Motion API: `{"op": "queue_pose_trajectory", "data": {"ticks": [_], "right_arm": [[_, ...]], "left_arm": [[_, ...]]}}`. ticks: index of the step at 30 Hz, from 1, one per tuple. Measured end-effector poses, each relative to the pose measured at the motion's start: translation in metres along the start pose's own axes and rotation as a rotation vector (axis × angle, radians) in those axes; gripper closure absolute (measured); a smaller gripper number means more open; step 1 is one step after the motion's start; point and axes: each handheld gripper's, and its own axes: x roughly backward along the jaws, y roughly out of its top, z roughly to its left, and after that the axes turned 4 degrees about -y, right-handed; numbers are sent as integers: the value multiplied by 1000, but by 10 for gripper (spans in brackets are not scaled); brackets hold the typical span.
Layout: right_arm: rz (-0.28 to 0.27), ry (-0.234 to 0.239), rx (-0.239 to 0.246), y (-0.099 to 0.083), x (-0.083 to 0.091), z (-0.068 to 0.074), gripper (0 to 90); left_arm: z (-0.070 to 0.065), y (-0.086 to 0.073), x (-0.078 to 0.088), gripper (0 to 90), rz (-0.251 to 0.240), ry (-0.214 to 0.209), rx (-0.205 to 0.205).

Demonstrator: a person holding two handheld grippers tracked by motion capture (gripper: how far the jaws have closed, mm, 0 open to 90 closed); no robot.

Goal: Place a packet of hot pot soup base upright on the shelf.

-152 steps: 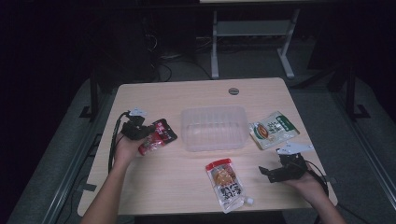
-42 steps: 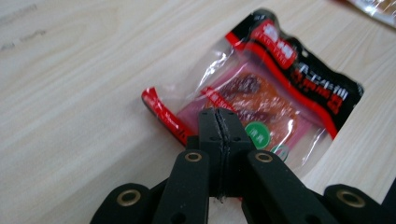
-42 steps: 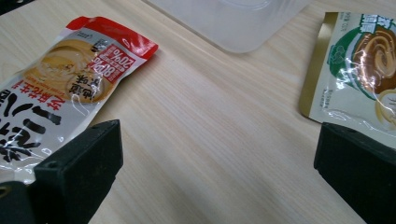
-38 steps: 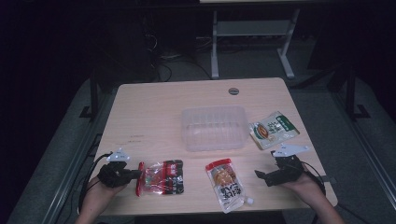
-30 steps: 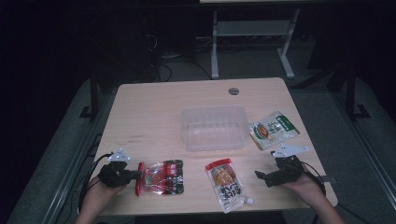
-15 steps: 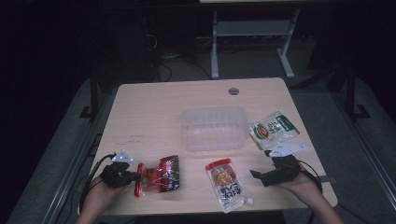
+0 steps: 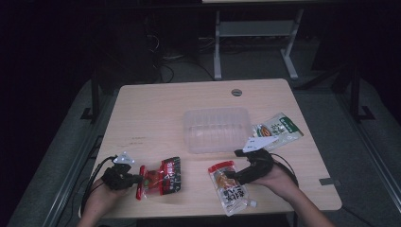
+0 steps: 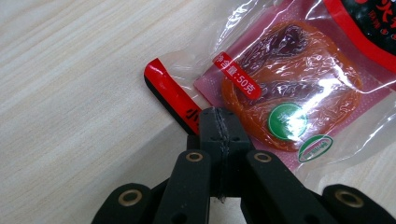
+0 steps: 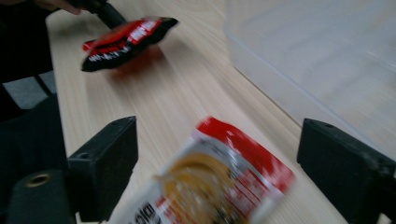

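Forearms are being cut off by the bottom edge of the high view. Near that edge, the red snack packet (image 7: 161, 176) is being pinched at its corner by the left gripper (image 7: 135, 179), whose jaws are pressed tight together on the clear wrapper. In the left gripper view, the pinched part of the packet (image 8: 275, 88) is being hidden under the black jaw tips. In the right gripper view the packet (image 9: 122, 41) is being held up a little off the table (image 7: 151, 118), with a red shadow under it.

Just to the right, the orange pouch (image 7: 230, 186) is being left flat on the wood. The right gripper (image 7: 235, 177) is being held over its top end, jaws spread wide and just now being closed a little, with the pouch (image 9: 210, 182) between them but not being pressed. That view is being blurred, so the print on the pouch is hard to read.

Farther back, the clear plastic tub (image 7: 217, 128) is being left in the middle of the table; what is in it is hard to tell. The green packet (image 7: 279, 130) is being half covered at one corner by the grey plate on the right gripper.
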Motion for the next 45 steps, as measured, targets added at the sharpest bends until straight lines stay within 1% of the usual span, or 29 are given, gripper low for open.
{"op": "queue_pose_trajectory", "data": {"ticks": [2, 3, 5, 9, 13, 15, 16, 17, 20, 22, 24, 25, 28, 29, 30, 31, 32, 33, 36, 38, 41, 42, 45], "right_arm": [[8, 36, 14, 7, -11, 5, 129], [11, 41, 20, 9, -15, 7, 132], [22, 73, 29, 15, -26, 12, 136], [37, 99, 57, 23, -45, 22, 148], [45, 131, 59, 29, -57, 28, 170], [61, 151, 68, 33, -64, 30, 181], [66, 161, 62, 34, -68, 32, 190], [73, 173, 67, 36, -72, 33, 195], [91, 204, 60, 39, -85, 37, 206], [97, 216, 67, 40, -92, 38, 210], [108, 233, 62, 42, -99, 41, 212], [117, 238, 71, 43, -103, 42, 213], [122, 259, 70, 47, -110, 43, 222], [124, 263, 64, 48, -112, 43, 227], [119, 264, 69, 49, -114, 43, 231], [121, 267, 61, 51, -116, 44, 233], [116, 269, 70, 51, -118, 43, 237], [119, 274, 60, 52, -120, 44, 241], [121, 286, 56, 54, -127, 44, 246], [128, 288, 59, 55, -130, 45, 246], [128, 303, 64, 54, -136, 47, 246], [134, 310, 50, 54, -137, 49, 249], [127, 325, 52, 54, -143, 50, 267]], "left_arm": [[1, 0, 0, 897, -1, -4, 3], [0, 0, 0, 897, -7, -5, 10], [0, 0, 0, 897, -6, -4, 10], [1, 0, 0, 897, 0, -3, 6], [1, 0, 0, 897, -5, -6, 13], [1, 0, 0, 896, -10, -7, 12], [1, 0, 0, 897, -9, -8, 12], [2, 0, 0, 896, -1, -8, 9], [2, 0, 0, 896, 0, -7, 8], [2, 0, 0, 896, -3, -8, 9], [2, 0, 0, 896, -3, -9, 10], [2, 0, 0, 896, -8, -9, 17], [2, 0, 0, 896, -8, -7, 16], [2, 0, 0, 896, -8, -8, 17], [2, 0, 0, 897, -8, -9, 17], [2, 0, 0, 896, -5, -9, 14], [2, 0, 0, 896, -6, -9, 15], [2, 0, 0, 897, -10, -11, 23], [2, 0, 0, 897, -8, -11, 22], [2, 0, -1, 897, -16, -13, 27], [2, 0, 0, 897, -12, -11, 27], [2, 0, 0, 897, -12, -11, 26], [2, -1, 0, 897, -7, -9, 22]]}}
